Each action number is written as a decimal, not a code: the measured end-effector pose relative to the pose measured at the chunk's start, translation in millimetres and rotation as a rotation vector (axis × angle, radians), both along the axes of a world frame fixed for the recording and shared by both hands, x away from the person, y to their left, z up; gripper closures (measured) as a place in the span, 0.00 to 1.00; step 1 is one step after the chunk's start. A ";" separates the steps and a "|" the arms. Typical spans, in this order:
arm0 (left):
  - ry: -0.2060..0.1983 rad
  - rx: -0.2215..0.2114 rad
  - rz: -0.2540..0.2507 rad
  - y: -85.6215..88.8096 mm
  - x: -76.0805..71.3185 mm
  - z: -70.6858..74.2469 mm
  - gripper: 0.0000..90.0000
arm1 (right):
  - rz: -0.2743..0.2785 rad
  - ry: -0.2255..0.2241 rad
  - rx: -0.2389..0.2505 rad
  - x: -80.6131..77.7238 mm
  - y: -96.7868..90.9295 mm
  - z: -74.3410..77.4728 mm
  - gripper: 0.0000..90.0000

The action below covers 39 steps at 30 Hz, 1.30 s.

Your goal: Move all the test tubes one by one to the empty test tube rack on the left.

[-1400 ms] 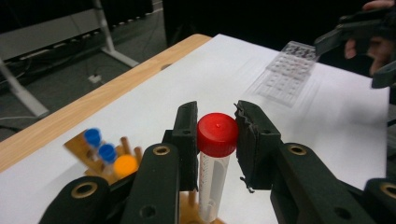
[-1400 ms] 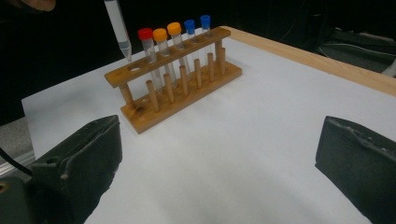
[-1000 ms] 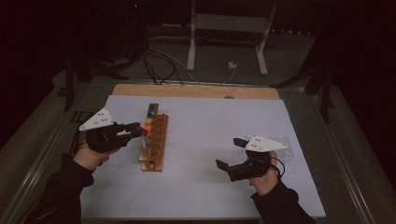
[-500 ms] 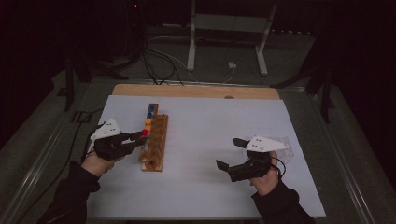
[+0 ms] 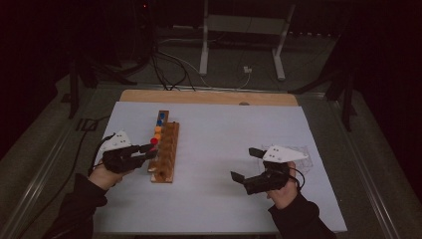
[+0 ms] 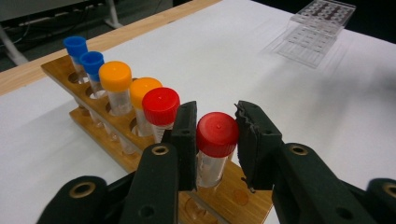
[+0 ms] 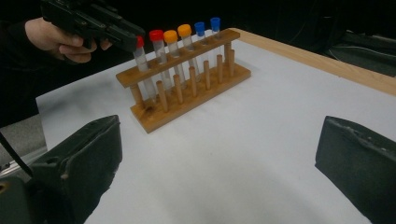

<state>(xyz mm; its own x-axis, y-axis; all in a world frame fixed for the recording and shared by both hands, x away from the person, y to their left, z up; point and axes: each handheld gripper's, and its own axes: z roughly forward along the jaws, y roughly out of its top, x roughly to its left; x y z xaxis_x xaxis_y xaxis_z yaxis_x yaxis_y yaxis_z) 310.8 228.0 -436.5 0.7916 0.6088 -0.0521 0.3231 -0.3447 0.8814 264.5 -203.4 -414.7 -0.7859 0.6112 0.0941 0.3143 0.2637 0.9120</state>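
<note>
The red-capped tube (image 6: 215, 140) I'm working stands in the near end of the wooden rack (image 6: 93, 100), next to a second red-capped tube (image 6: 160, 109), two orange ones and two blue. My left gripper (image 6: 212, 140) brackets its cap; the jaws have just been easing apart, one pad against the cap and a sliver of gap at the other, so the grip looks released. The high view gives just a red dot at the jaws (image 5: 154, 141). My right gripper (image 5: 245, 164) sits well apart on the white sheet, jaws spread wide. A clear plastic tray (image 6: 317, 28) lies beyond.
</note>
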 end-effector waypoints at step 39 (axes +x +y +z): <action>0.010 -0.065 -0.154 -6.8 -69.4 -34.4 0.01 | -0.003 0.017 -0.005 -3.0 -2.6 -8.4 0.00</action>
<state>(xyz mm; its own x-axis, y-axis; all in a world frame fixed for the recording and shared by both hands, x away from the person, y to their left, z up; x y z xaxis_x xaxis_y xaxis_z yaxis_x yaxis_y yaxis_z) 241.4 221.2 -470.9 0.8745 0.4755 -0.0953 0.2795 -0.3335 0.9004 261.5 -206.0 -423.1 -0.7825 0.6138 0.1043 0.3302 0.2670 0.9054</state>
